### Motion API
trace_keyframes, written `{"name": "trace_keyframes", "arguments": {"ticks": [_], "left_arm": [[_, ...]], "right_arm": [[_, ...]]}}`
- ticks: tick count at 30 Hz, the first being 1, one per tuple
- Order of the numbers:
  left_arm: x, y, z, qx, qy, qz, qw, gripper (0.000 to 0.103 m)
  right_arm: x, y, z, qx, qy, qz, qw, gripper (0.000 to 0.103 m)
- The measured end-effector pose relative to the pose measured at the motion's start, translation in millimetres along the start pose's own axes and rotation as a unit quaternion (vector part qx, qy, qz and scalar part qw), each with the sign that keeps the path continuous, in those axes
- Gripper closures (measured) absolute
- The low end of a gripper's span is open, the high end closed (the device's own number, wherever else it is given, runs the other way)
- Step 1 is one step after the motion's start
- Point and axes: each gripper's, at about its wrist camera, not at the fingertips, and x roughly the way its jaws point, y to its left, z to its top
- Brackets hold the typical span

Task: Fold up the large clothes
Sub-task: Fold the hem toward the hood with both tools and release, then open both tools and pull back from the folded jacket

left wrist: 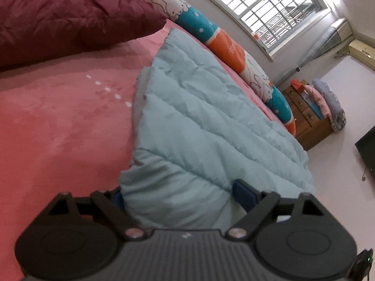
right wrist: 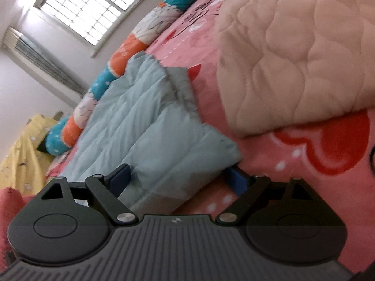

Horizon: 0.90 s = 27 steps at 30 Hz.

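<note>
A light blue quilted padded garment [left wrist: 206, 121] lies on the pink bed sheet [left wrist: 58, 121]. It also shows in the right wrist view [right wrist: 150, 135]. My left gripper [left wrist: 178, 194] has a thick corner of the garment between its blue pads [left wrist: 243, 192], with the jaws wide apart around the fabric. My right gripper [right wrist: 180, 178] likewise straddles another corner of the garment, one blue pad [right wrist: 119, 178] on each side. The fabric hides the inner pad faces, so the grip itself is not visible.
A maroon quilt [left wrist: 70, 16] lies at the left. A long rabbit-print bolster [left wrist: 211, 30] runs along the bed's far edge. A beige quilted blanket [right wrist: 293, 53] lies to the right. A wooden drawer unit [left wrist: 307, 119] stands beyond the bed, under the window [left wrist: 262, 2].
</note>
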Motion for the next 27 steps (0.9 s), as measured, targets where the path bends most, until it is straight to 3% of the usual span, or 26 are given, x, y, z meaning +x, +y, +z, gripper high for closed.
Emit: {"name": "trace_keyframes", "arguments": {"ticks": [3, 6, 9, 11, 13, 15, 17, 20, 27], "left_arm": [[8, -5, -1, -0.001, 0.001, 0.0, 1.0, 0.014], [14, -10, 1, -0.007, 0.004, 0.0, 1.0, 0.015], [17, -14, 2, -0.014, 0.004, 0.0, 0.9999, 0.027], [18, -14, 1, -0.016, 0.005, 0.002, 0.9999, 0.039], [19, -20, 1, -0.012, 0.005, 0.006, 0.9999, 0.051], [19, -25, 1, -0.006, 0.006, 0.013, 0.9999, 0.063], [16, -30, 1, -0.005, 0.004, 0.017, 0.9998, 0.074], [7, -35, 3, -0.011, 0.004, 0.021, 0.9997, 0.082], [-33, -43, -1, -0.005, 0.011, 0.015, 0.9998, 0.085]], "right_arm": [[15, 2, 5, -0.01, -0.003, 0.001, 1.0, 0.0], [31, -2, 11, 0.006, -0.022, 0.03, 0.999, 0.0], [36, -8, 17, 0.032, -0.037, 0.053, 0.997, 0.0], [42, -7, 18, 0.033, -0.045, 0.06, 0.997, 0.018], [44, -11, 16, 0.042, -0.035, 0.063, 0.996, 0.042], [41, -10, 14, 0.043, -0.027, 0.072, 0.996, 0.055], [25, -1, 7, 0.031, -0.023, 0.07, 0.997, 0.061], [15, 11, 8, 0.007, -0.021, 0.062, 0.998, 0.072], [-26, 28, -8, 0.0, -0.026, 0.051, 0.998, 0.079]]}}
